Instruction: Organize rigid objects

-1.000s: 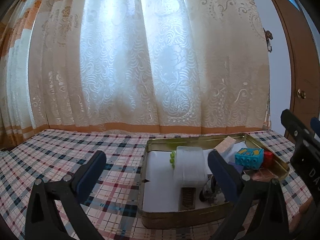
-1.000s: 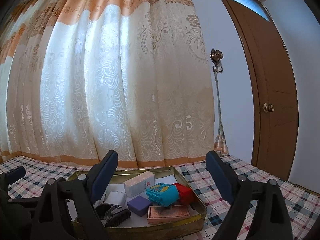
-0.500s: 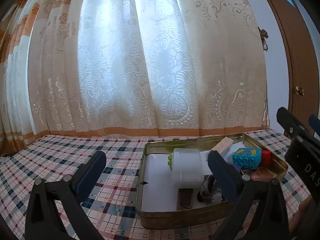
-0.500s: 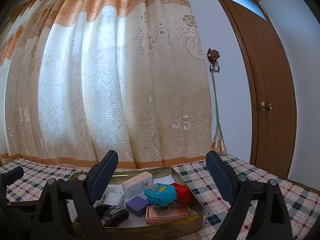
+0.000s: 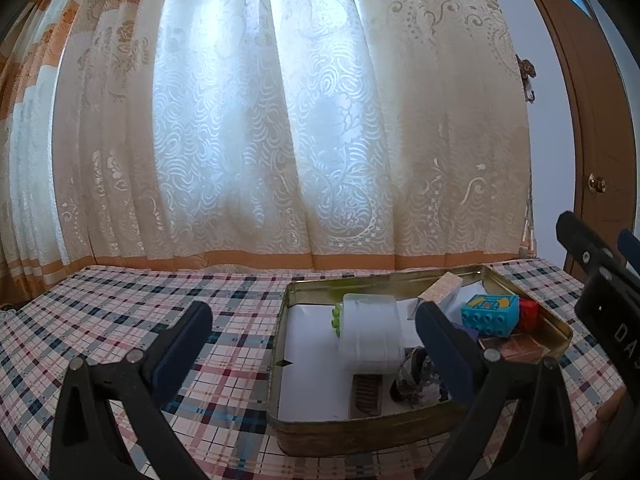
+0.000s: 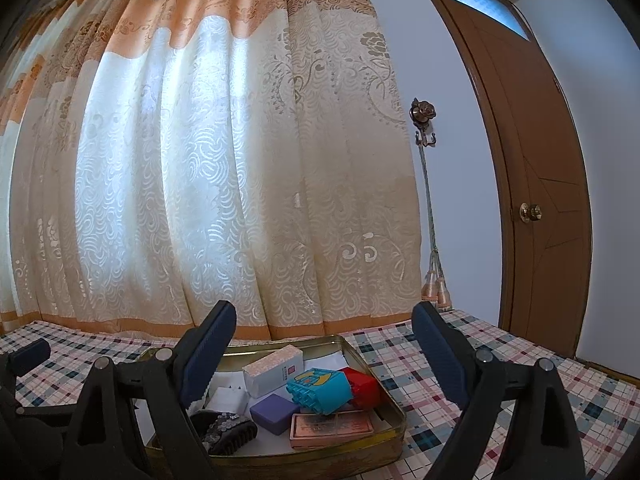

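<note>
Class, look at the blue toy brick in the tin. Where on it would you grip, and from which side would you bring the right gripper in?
Grip the blue toy brick across its two flat side faces, coming from above. It sits highest in the gold tin, leaning on the red block and the purple box, so its sides are crowded low down. The right gripper is open.

Soft daylight glows through a pale curtain (image 5: 280,140) filling the centre of both views, leaving each dark tool in the foreground nearly silhouetted. Fisheye distortion bends the edges, corners fall to black, and focus stays reasonably sharp.
</note>
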{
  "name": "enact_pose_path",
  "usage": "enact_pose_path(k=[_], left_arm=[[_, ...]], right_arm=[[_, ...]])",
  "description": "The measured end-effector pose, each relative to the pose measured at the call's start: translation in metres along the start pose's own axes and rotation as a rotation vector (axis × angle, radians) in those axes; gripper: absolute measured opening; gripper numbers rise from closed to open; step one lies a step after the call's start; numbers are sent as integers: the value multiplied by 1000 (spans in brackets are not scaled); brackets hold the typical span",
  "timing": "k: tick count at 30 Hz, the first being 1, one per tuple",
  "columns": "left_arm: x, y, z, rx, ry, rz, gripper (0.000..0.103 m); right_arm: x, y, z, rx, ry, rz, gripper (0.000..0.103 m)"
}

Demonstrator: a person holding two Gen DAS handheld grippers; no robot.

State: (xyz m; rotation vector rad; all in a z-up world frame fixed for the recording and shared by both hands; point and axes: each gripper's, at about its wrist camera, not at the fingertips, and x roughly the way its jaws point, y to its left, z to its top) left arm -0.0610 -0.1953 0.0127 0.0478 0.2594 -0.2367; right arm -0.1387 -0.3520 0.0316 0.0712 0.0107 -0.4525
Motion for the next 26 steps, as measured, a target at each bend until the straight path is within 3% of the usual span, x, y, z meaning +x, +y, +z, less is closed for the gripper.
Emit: enact_pose_path(k=[13, 26], left_arm=[[-1, 0, 0, -28, 4, -78, 103], [1, -2, 0, -21, 17, -40, 103]], right_arm=[[0, 1, 0, 1, 2, -2, 92], [3, -1, -1, 10, 21, 2, 91]])
